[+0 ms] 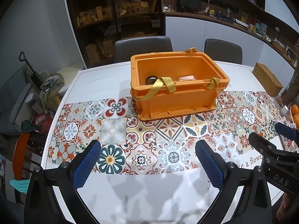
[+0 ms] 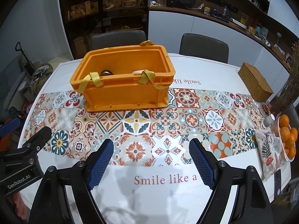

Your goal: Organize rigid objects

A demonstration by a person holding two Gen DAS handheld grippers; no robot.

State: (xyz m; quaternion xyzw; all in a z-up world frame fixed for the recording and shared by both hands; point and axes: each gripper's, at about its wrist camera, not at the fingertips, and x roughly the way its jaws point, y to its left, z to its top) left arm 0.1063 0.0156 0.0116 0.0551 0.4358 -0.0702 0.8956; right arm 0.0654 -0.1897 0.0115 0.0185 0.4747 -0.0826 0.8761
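Note:
An orange plastic crate [image 1: 177,100] with yellow fabric straps stands on the patterned table runner; it also shows in the right wrist view [image 2: 123,95]. Inside lie a dark round object [image 1: 151,79] [image 2: 106,73] and a pale pinkish-white object [image 1: 186,78] [image 2: 138,72], both partly hidden by the wall. My left gripper [image 1: 147,149] is open and empty above the near table, short of the crate. My right gripper [image 2: 151,147] is open and empty, also short of the crate. Each gripper shows at the edge of the other's view.
A woven box [image 2: 255,82] sits at the far right of the table. A bowl of oranges [image 2: 287,140], a small cup [image 2: 269,120] and a printed cloth [image 2: 269,153] lie at the right edge. Two grey chairs [image 1: 143,46] stand behind the table.

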